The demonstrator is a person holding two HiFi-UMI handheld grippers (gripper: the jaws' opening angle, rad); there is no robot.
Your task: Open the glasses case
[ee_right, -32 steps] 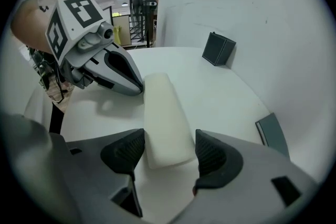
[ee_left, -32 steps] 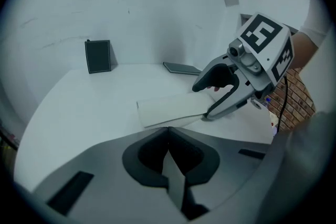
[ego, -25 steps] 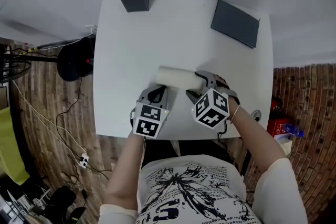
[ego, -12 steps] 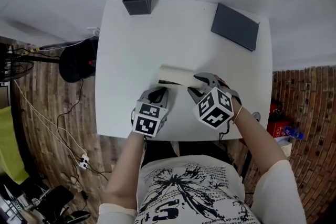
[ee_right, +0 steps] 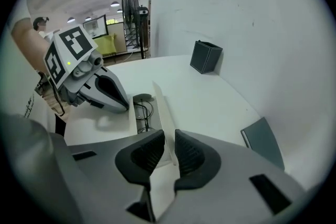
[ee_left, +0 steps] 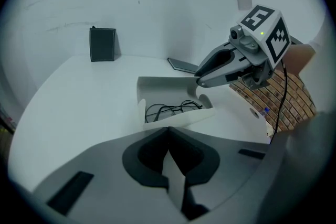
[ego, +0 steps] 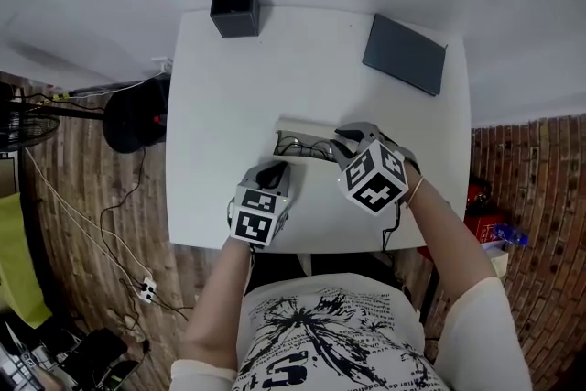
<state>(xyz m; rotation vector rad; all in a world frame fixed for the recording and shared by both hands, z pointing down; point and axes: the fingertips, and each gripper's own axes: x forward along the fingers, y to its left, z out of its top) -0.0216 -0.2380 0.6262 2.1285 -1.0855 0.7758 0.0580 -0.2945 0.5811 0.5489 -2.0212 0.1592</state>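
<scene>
Closing on only the thin edge of the raised lid [ee_right: 161,107], the right tool [ee_right: 169,150] could lose it and let the glasses case [ee_left: 176,119], near-centre on the bench [ego: 229,87], snap shut, though the left tool [ee_left: 168,165] clamps its near wall.

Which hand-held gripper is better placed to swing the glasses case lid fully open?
Right. The right hand-held gripper has its jaws closing on the raised lid; the left hand-held gripper clamps the near edge of the glasses case.
</scene>
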